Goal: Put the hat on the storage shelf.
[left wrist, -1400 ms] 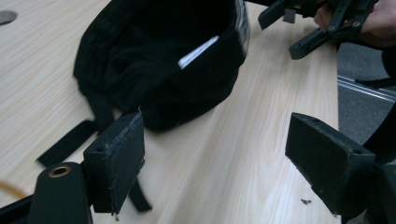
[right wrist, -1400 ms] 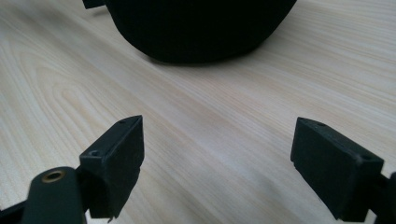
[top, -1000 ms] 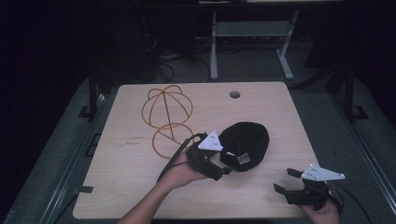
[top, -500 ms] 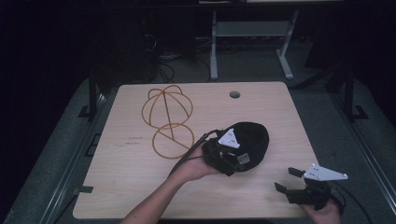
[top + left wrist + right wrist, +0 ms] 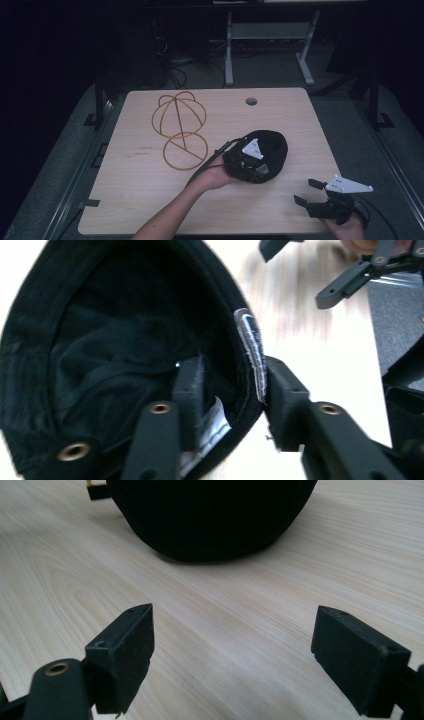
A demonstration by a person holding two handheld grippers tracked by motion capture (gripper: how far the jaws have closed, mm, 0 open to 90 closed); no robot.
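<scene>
A black cap (image 5: 274, 142) lies upturned on the wooden table (image 5: 145, 200), right of centre. My left gripper (image 5: 254, 166) reaches into it from the left; its jaws have just been closing. In the left gripper view the left gripper (image 5: 230, 390) has one jaw inside the cap (image 5: 100, 340) and the other outside, pinching the rim and its striped band. My right gripper (image 5: 307, 191) rests near the front right corner, open, aimed at the cap. In the right gripper view the right gripper (image 5: 232, 640) holds nothing, and the cap (image 5: 210, 515) sits a short way ahead.
A golden wire hat frame (image 5: 179, 117) lies on the table's left half, beside the cap. A round cable hole (image 5: 251, 101) sits near the far edge. Dark floor and metal stand legs lie beyond the table.
My left gripper has moved right from beside the cap into its opening, and its jaws have come together on the rim. The right gripper has stayed in place.
</scene>
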